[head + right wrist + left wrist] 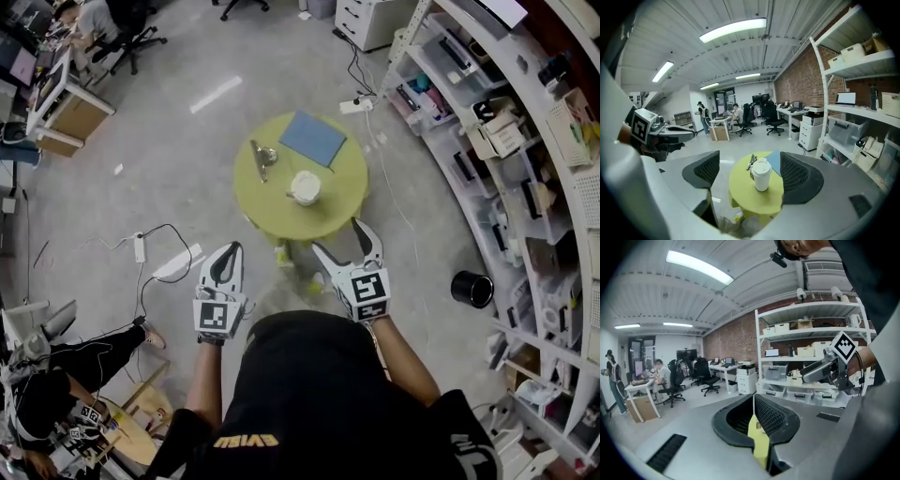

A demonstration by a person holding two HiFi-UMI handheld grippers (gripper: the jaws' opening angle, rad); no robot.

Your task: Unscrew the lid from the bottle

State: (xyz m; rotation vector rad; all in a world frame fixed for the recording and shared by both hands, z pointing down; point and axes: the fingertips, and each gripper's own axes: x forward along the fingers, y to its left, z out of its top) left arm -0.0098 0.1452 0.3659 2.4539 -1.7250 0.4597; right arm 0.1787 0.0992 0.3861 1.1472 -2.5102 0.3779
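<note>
The left gripper point(231, 249) is held low at the person's left, short of the round yellow-green table point(272, 217), and its jaws are closed together with nothing between them (its own view confirms this: left gripper point(753, 398), pads meeting). On the table's left part lies a grey metal hand tool point(262, 157), apart from the other items. Near the table's middle stands the white cup-shaped bottle point(302, 197), upright, with its white lid point(305, 182) seated on top; neither gripper touches it. Behind and to the right of it a flat blue square mat point(313, 138) lies near the far edge. The right gripper point(337, 236) hangs over the table's near right rim with its jaws spread wide and empty; in the right gripper view the bottle point(761, 182) and lid point(761, 165) appear between the jaws but well beyond them. A black cylindrical container point(472, 289) stands on the floor further right, near the white shelving point(525, 187).
</note>
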